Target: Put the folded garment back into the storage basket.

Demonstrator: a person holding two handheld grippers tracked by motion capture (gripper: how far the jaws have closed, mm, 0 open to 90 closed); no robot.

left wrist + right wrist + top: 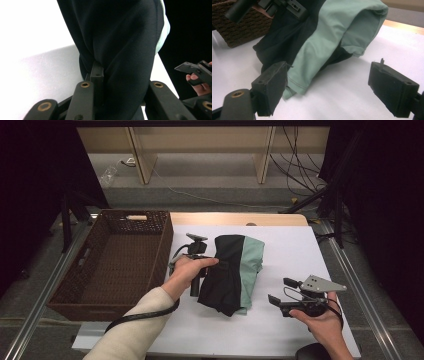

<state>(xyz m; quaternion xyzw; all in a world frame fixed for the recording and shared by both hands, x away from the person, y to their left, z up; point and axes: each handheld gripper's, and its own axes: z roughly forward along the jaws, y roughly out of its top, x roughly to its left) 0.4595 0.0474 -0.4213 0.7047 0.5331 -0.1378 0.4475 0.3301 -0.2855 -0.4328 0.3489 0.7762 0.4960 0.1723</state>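
Observation:
A folded garment (235,272), black with a pale green panel, lies in the middle of the white table cover (285,247). My left gripper (212,262) comes at it from the left, shut on a thick black fold (120,50). One pad (97,72) shows; the other is hidden under the cloth. My right gripper (281,291) hovers low to the right of the garment, open, nothing between its pads (272,87). From there the green panel (329,37) lies just ahead of the left pad, apart from it.
A dark woven basket (162,250) stands at the left, close beside the left hand; its corner (242,30) shows behind the garment. The table's wooden far edge (235,217) and metal side rails (350,275) bound the white cover.

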